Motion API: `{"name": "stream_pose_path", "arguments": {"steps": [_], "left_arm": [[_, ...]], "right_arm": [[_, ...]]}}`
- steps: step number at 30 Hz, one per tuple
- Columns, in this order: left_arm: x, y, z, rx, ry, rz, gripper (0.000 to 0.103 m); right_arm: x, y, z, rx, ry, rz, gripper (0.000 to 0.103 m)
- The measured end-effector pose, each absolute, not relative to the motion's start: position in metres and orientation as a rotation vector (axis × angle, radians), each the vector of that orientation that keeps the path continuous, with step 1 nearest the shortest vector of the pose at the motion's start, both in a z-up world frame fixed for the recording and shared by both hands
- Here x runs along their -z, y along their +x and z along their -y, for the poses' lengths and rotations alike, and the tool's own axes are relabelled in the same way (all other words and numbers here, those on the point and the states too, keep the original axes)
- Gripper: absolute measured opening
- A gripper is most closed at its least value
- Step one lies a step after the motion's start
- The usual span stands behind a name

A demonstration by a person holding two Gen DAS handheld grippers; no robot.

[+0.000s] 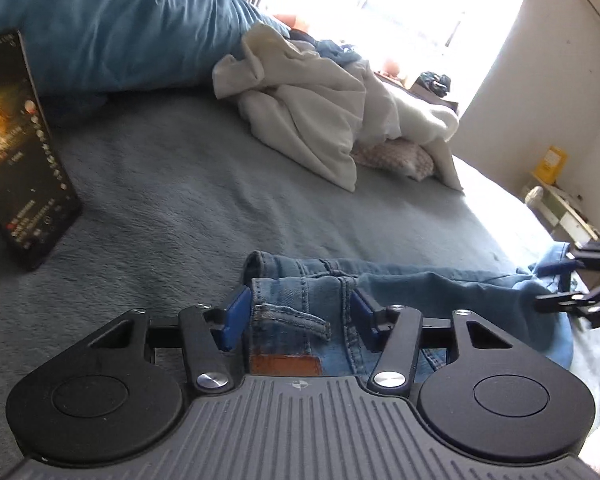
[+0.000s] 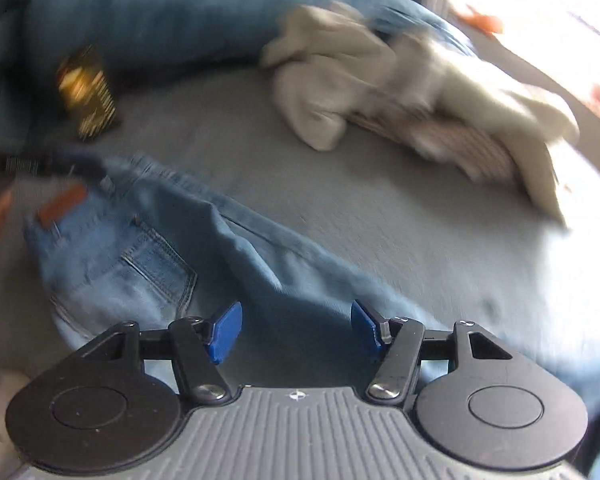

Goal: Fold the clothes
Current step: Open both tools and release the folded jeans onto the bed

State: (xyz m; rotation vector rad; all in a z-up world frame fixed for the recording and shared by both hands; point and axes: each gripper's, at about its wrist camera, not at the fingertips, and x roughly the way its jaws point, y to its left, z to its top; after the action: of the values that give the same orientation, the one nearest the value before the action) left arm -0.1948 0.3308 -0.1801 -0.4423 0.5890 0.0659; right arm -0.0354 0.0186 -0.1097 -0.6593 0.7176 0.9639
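You won't find a single word or number here that can be read. The phone (image 1: 24,152) leaning at the left of your left wrist view shows lines of small pale writing on a dark screen, but every line is too small and smeared to make out. The brown patch (image 1: 286,364) on the waistband of the jeans (image 1: 300,296) carries no legible brand. The yellow box (image 1: 553,164) by the wall has a mark too tiny to tell. Your right wrist view is blurred throughout.

Light-blue faded jeans (image 1: 300,312) with a brown patch (image 1: 286,365), grey-blue blanket (image 1: 172,200), cream clothes (image 1: 312,116).
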Motion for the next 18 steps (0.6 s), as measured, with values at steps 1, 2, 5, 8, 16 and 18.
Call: {"name": "stream_pose_path", "arguments": {"steps": [1, 2, 5, 8, 16, 18], "left_arm": [[0.183, -0.192, -0.332, -0.058, -0.458, -0.610, 0.054], [0.186, -0.190, -0.334, -0.043, -0.477, -0.626, 0.055], [0.193, -0.188, -0.338, -0.008, -0.517, -0.660, 0.057], [0.194, -0.191, -0.336, -0.015, -0.499, -0.645, 0.044], [0.171, -0.203, -0.334, -0.001, -0.494, -0.531, 0.012], [0.167, -0.196, -0.334, 0.006, -0.500, -0.510, 0.012]], "right_arm": [[0.114, -0.036, -0.026, -0.976, -0.708, -0.692, 0.065], [0.119, -0.034, -0.034, -0.988, -0.744, -0.686, 0.066], [0.135, -0.024, -0.047, -1.027, -0.826, -0.727, 0.066], [0.148, -0.017, -0.045, -0.998, -0.817, -0.771, 0.023], [0.116, -0.025, -0.031, -0.883, -0.677, -0.681, 0.006], [0.109, -0.024, -0.031, -0.864, -0.679, -0.662, 0.006]]}}
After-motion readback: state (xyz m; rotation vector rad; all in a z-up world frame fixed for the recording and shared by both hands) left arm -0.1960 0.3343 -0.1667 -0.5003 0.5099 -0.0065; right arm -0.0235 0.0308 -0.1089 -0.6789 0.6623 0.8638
